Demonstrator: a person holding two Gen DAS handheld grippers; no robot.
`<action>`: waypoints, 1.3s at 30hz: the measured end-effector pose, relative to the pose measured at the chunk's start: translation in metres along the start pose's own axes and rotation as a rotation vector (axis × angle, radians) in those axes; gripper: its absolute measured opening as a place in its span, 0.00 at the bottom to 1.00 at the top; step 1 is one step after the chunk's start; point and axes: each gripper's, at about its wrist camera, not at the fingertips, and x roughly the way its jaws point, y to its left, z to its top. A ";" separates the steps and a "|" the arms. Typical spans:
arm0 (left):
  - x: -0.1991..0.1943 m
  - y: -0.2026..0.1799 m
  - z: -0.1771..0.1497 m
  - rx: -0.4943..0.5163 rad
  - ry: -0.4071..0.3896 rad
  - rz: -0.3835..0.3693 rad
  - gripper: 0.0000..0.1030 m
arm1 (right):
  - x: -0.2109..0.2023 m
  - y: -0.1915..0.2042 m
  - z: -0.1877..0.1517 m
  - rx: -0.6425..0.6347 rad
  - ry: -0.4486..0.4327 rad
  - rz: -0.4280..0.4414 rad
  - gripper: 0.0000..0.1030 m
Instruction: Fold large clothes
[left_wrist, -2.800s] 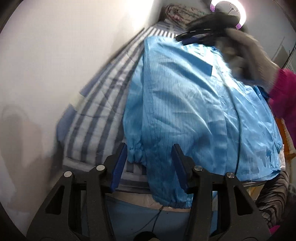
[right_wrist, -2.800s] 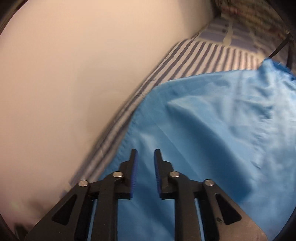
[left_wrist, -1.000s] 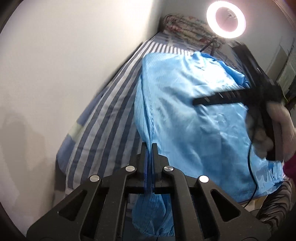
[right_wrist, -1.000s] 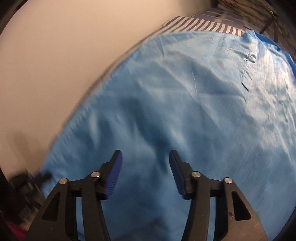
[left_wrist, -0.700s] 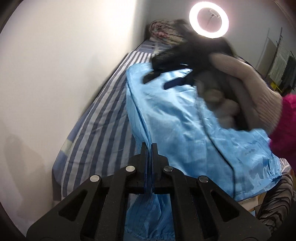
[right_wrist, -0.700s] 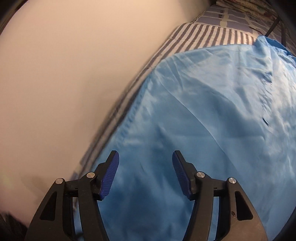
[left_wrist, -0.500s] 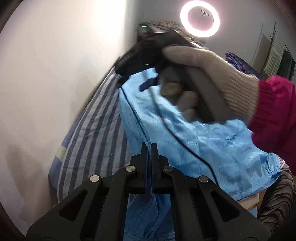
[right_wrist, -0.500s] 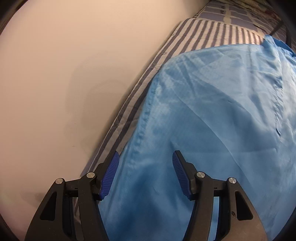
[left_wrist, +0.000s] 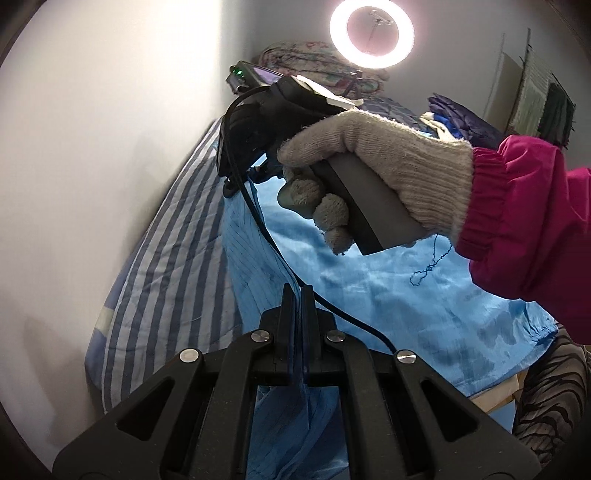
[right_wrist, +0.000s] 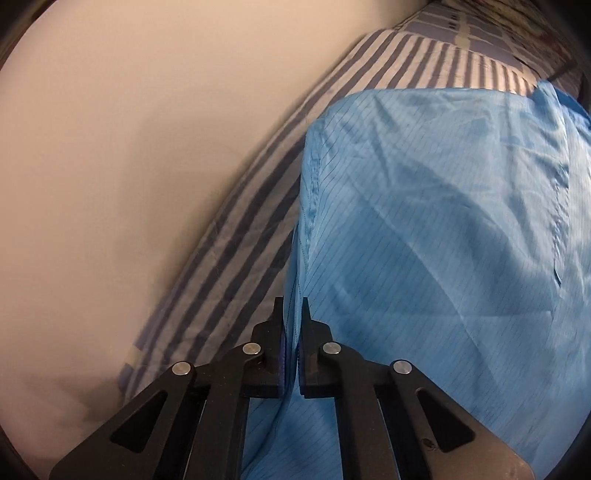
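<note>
1. Blue garment (right_wrist: 443, 229) lay spread on the striped bed (right_wrist: 236, 236) beside the wall.
2. Left gripper (left_wrist: 296, 295) pinched its near edge — jaws closed on fabric.
3. Right gripper (right_wrist: 291, 306) clamped the same edge farther along.

wall (right_wrist: 110, 147) runs tight along the left of the striped bed (left_wrist: 166, 258), only a narrow strip of sheet free beside the blue garment (right_wrist: 443, 221). gloved right hand (left_wrist: 369, 166) and its cable (left_wrist: 258, 221) block the middle.
</note>
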 end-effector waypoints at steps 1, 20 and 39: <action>-0.001 -0.005 0.001 0.013 -0.003 -0.003 0.00 | -0.007 -0.006 -0.002 0.015 -0.017 0.021 0.02; 0.008 -0.143 -0.003 0.290 0.048 -0.129 0.00 | -0.130 -0.172 -0.113 0.333 -0.254 0.172 0.01; -0.016 -0.105 0.004 0.158 0.117 -0.175 0.22 | -0.102 -0.231 -0.133 0.380 -0.183 0.088 0.02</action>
